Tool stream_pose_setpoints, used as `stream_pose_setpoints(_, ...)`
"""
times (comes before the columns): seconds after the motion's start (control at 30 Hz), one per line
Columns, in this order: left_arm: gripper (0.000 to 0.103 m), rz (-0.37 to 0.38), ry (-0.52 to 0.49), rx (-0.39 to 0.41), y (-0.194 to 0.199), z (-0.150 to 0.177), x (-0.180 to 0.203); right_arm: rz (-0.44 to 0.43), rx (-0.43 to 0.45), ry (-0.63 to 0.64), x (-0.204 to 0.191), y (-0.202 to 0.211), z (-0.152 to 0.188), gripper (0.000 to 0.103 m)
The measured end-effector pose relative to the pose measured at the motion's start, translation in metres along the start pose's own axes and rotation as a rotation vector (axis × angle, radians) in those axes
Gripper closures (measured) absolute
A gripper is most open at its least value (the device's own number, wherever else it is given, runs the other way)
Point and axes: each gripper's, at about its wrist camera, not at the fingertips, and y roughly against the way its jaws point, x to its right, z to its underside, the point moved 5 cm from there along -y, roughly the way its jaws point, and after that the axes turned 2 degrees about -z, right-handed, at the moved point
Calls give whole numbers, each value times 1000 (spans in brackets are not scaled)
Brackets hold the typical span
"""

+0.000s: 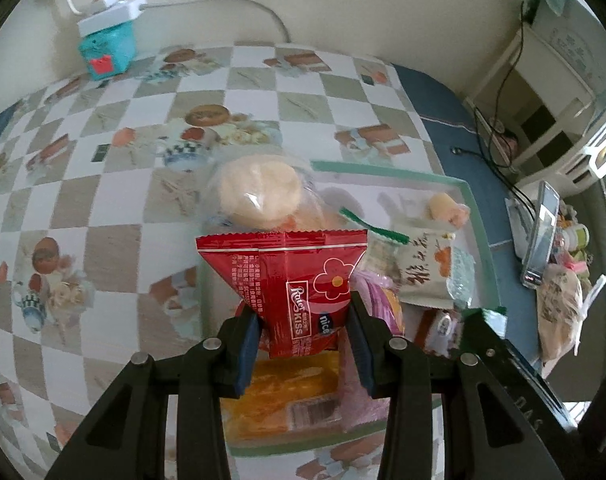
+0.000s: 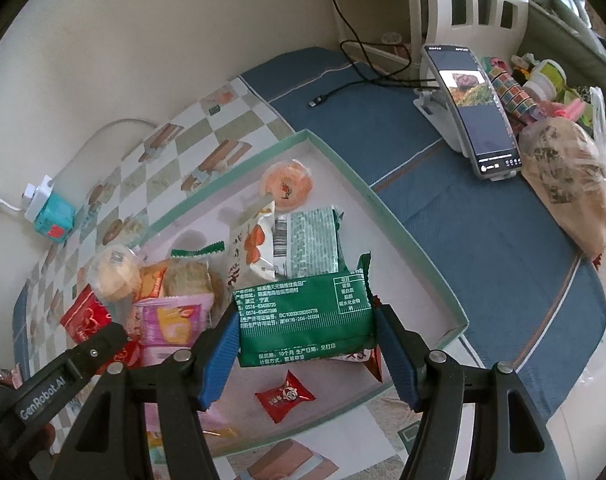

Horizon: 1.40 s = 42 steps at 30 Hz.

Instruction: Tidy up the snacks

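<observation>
Blue pads of my left gripper (image 1: pixel 305 326) sit closest to the lens, pinched nearly together on a red packet (image 1: pixel 287 280) that sticks up and away from the jaws. My right gripper (image 2: pixel 305 330) has its jaws set about half apart, pressed on the two ends of a green packet (image 2: pixel 303 316) held flat across them. Both grippers point steeply down over the tray (image 2: pixel 383 196), a shallow white one with a pale green rim, and I take it as the landmark. Inside the tray, on its left side, snacks are piled up: a pale round cake in clear wrap (image 1: pixel 259 188), a pink packet (image 2: pixel 171 320) and an orange packet (image 1: pixel 287 384) directly under the red one I hold. Toward the far end of the tray lie a flat orange sweet (image 2: pixel 287 186), a white packet with brush writing (image 2: pixel 249 248) and a second green packet (image 2: pixel 309 240). Near the tray's close edge a small red candy (image 2: pixel 285 396) lies alone on bare floor. Outside the tray, to its right, a phone on a stand (image 2: pixel 475 108) rests on the blue cloth. I judge this to be the placing step, both packets carried in and ready to go down. Next I should lower each one onto its own spot, red by the left pile, green on the clear right side, then ease the jaws apart without dragging the neighbours.
</observation>
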Motion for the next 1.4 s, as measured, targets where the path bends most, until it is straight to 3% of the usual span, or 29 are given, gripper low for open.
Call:
stream_pose_setpoints(0.37, 59, 10, -16, -25, -7, 3, 7, -7, -31, 11, -6, -10, 3, 32)
stream_pose_setpoints(0.47, 46, 10, -3, -25, -7, 2, 3, -10, -30, 20, -8, -11, 3, 32)
stream_pose_setpoints(0.63, 41, 10, 13, -23, -6, 1, -1, 1, -27, 40, -13, -11, 3, 32)
stream_pose_setpoints(0.7, 26, 19, 24, -25, -5, 1, -3, 2, -27, 41, -13, -11, 4, 31)
stream_pose_setpoints(0.83, 26, 26, 40, -24, -2, 0, -7, 7, -29, 41, -13, -12, 4, 30)
stream_pose_setpoints(1.0, 19, 25, 67, -20, 1, -1, -15, -6, -34, 35, -15, -14, 5, 20)
stream_pose_setpoints(1.17, 19, 23, 84, -9, 7, -1, -23, -4, -33, 44, -17, -15, 5, 17)
stream_pose_setpoints(1.23, 19, 21, 88, 2, 11, -2, -26, -3, -34, 44, -17, -16, 6, 10)
stream_pose_setpoints(1.27, 16, 16, 90, 9, 13, -2, -29, -2, -30, 45, -17, -15, 6, 0)
stream_pose_setpoints(1.3, 9, 8, 93, 18, 16, -2, -32, 0, -26, 47, -17, -14, 6, 0)
stream_pose_setpoints(1.4, 5, -37, 112, 61, 26, -2, -46, -9, -22, 48, -18, -11, 6, 0)
